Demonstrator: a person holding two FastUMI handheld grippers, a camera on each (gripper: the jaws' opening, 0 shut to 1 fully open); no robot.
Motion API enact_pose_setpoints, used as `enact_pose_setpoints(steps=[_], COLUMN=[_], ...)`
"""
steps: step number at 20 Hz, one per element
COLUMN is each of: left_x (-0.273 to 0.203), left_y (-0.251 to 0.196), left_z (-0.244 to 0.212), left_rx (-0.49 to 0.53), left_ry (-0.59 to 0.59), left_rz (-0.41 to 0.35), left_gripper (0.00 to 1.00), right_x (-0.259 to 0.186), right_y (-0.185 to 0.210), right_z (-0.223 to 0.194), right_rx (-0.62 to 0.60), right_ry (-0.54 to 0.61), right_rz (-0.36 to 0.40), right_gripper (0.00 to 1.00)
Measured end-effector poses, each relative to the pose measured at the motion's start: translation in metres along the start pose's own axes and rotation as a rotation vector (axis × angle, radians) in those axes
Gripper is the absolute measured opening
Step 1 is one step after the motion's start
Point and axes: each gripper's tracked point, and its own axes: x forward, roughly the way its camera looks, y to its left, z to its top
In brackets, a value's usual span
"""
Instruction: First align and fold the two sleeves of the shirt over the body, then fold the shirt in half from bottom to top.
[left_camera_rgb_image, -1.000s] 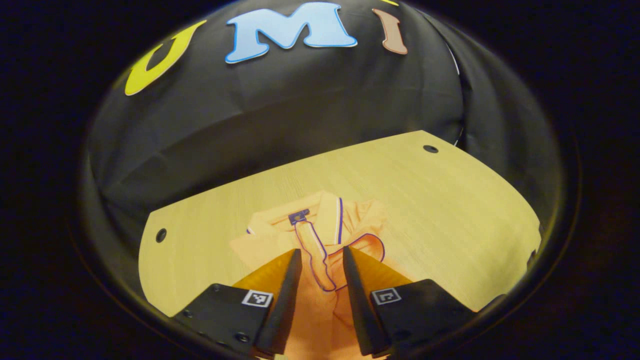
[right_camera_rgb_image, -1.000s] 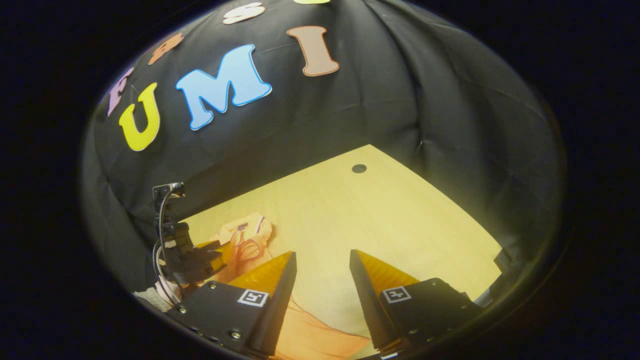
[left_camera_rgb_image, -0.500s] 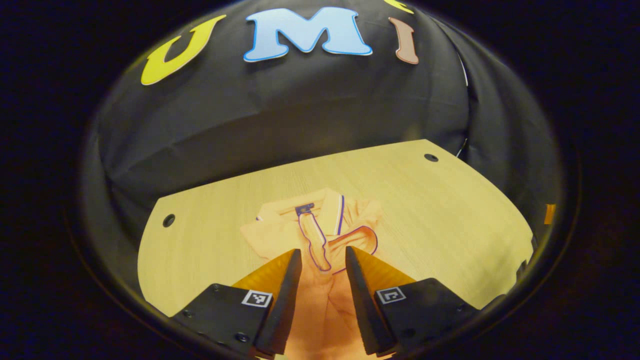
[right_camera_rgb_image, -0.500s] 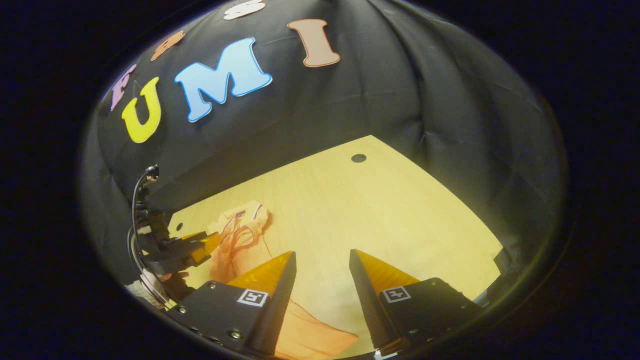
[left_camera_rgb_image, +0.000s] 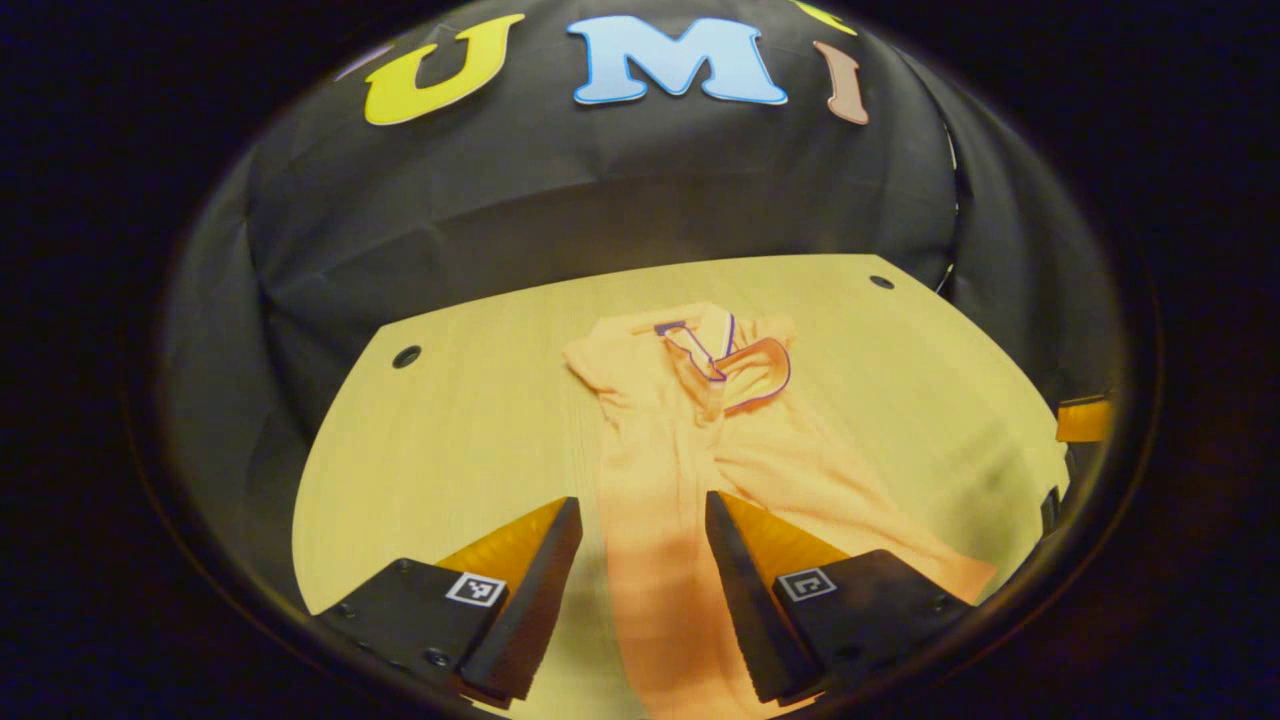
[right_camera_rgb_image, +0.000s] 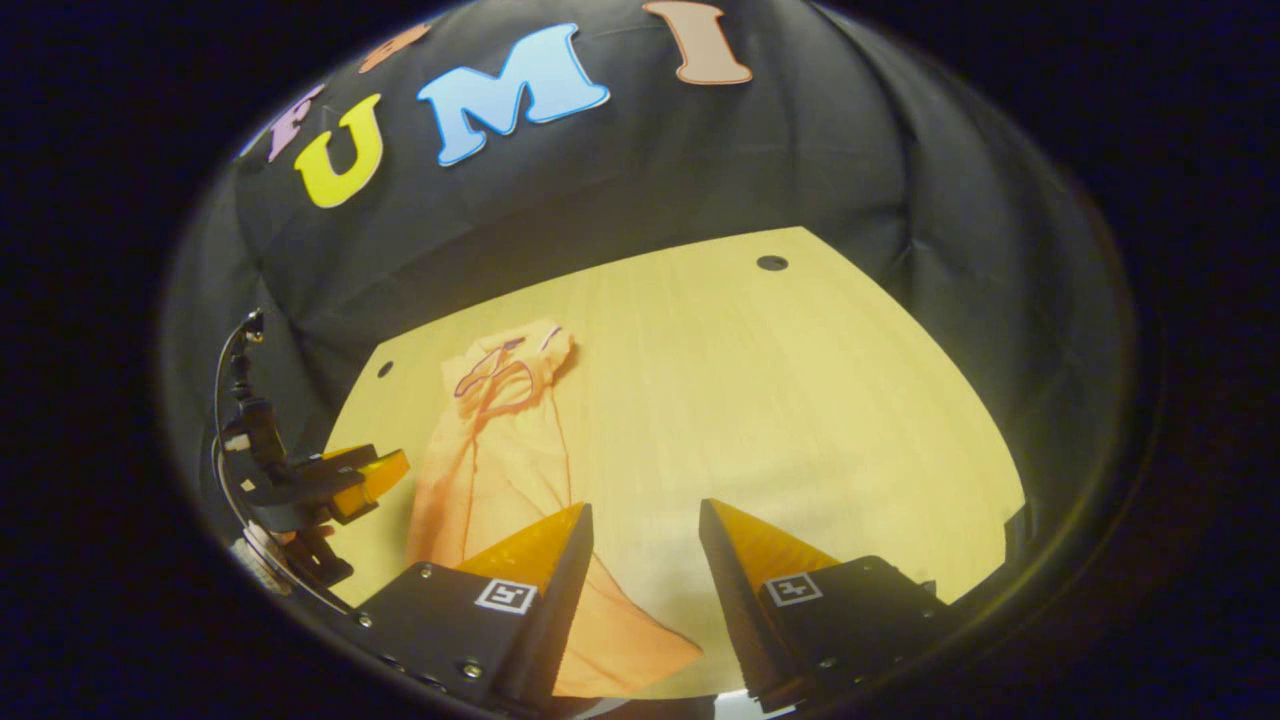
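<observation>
A: Where does the orange short-sleeved shirt with purple piping (left_camera_rgb_image: 690, 440) lie?

B: On the pale wooden desk (left_camera_rgb_image: 450, 440), lengthwise. Its collar (left_camera_rgb_image: 715, 345) points to the far edge by the black cloth wall (left_camera_rgb_image: 560, 200), and its hem runs to the near edge. The body is narrow and bunched, with one sleeve cuff (left_camera_rgb_image: 760, 375) turned in over the chest just beside the collar.

A: And the left gripper (left_camera_rgb_image: 640, 520)?

B: It hangs above the lower part of the shirt, aimed along the cloth toward the collar. Its jaws stand wide apart, one finger on each side of the orange strip, holding nothing (whether the tips touch the fabric cannot be told).

A: How does it look from the other side?

B: In the right gripper view the left gripper (right_camera_rgb_image: 385, 470) shows at the desk's left edge, level and pointing inward at the shirt (right_camera_rgb_image: 490, 450), with black cables rising behind it.

A: The right gripper (right_camera_rgb_image: 640, 525)?

B: It is over the near edge of the desk (right_camera_rgb_image: 760, 400), tilted down and forward. Its jaws are also wide and empty; the shirt's hem corner (right_camera_rgb_image: 620, 640) lies under its left finger, bare wood beneath the right. Its tip (left_camera_rgb_image: 1085, 420) peeks in at the desk's right edge in the left gripper view.
</observation>
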Motion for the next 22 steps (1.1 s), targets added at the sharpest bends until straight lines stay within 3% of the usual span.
enact_pose_setpoints(steps=[4, 5, 6, 9, 12, 18, 22], left_x=[-0.031, -0.036, -0.042, -0.061, -0.077, -0.097, -0.11], left_y=[0.008, 0.008, 0.01, 0.01, 0.009, -0.005, -0.011], left_z=[-0.048, -0.062, -0.077, -0.119, -0.15, -0.19, -0.214], left_rx=[-0.018, -0.023, -0.027, -0.036, -0.044, -0.075, -0.058], left_ry=[0.054, 0.075, 0.096, 0.159, 0.212, 0.314, 0.401], left_rz=[0.012, 0.014, 0.018, 0.021, 0.009, -0.036, -0.032], left_gripper=[0.84, 0.84, 0.87, 0.97, 1.0, 0.96, 0.99], right_x=[0.01, 0.013, 0.015, 0.021, 0.024, 0.02, 0.016], right_y=[0.011, 0.013, 0.015, 0.023, 0.022, 0.013, 0.008], right_z=[-0.032, -0.038, -0.044, -0.064, -0.083, -0.13, -0.154], right_rx=[-0.058, -0.072, -0.087, -0.126, -0.158, -0.195, -0.217], right_ry=[0.081, 0.097, 0.113, 0.171, 0.232, 0.392, 0.471], right_rz=[0.04, 0.045, 0.051, 0.071, 0.069, 0.044, 0.03], right_gripper=[0.68, 0.61, 0.68, 0.68, 0.74, 0.74, 0.74])
